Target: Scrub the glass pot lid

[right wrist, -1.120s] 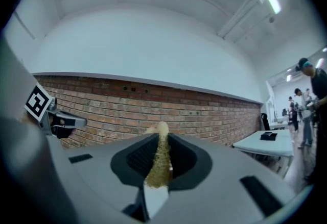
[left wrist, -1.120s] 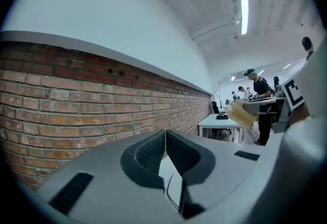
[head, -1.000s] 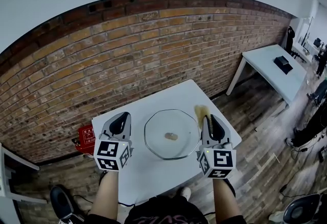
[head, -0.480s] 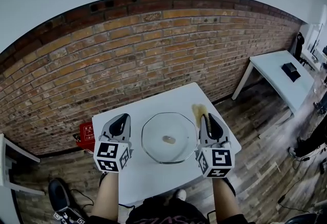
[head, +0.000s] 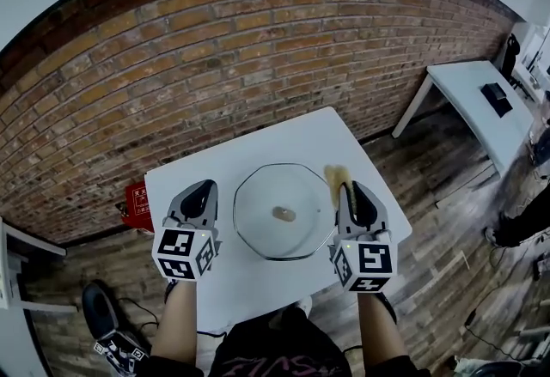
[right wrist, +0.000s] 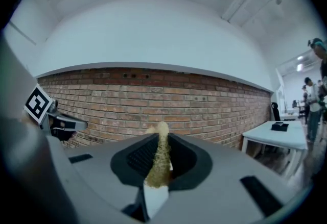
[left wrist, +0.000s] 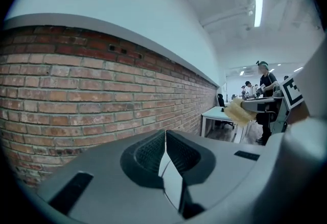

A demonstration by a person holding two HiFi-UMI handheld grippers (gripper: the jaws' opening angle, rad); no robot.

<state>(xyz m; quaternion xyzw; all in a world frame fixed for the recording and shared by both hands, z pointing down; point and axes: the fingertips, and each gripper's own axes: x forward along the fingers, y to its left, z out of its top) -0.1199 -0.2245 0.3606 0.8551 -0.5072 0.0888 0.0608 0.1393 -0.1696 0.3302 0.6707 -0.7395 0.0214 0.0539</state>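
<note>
The glass pot lid point(head: 258, 205) lies flat in the middle of the small white table point(head: 215, 169), with a small brownish knob point(head: 280, 214) at its centre. My left gripper point(head: 204, 190) hovers just left of the lid, shut with nothing between its jaws point(left wrist: 164, 152). My right gripper point(head: 349, 190) hovers at the lid's right edge, shut on a yellow-brown scrub sponge point(head: 335, 178). In the right gripper view the sponge point(right wrist: 160, 159) stands pinched between the pads and sticks out past the tips. The left gripper view shows that same sponge point(left wrist: 236, 111) off to the right.
A brick wall point(head: 215, 66) runs behind the table. A red box point(head: 135, 202) sits on the wood floor at the table's left. A second white table point(head: 477, 100) with a black object point(head: 498, 97) stands at the right, and people stand beyond it.
Both grippers have sunk a little toward the table beside the lid. The sponge stays pinched in the right one. The lid has not moved.
</note>
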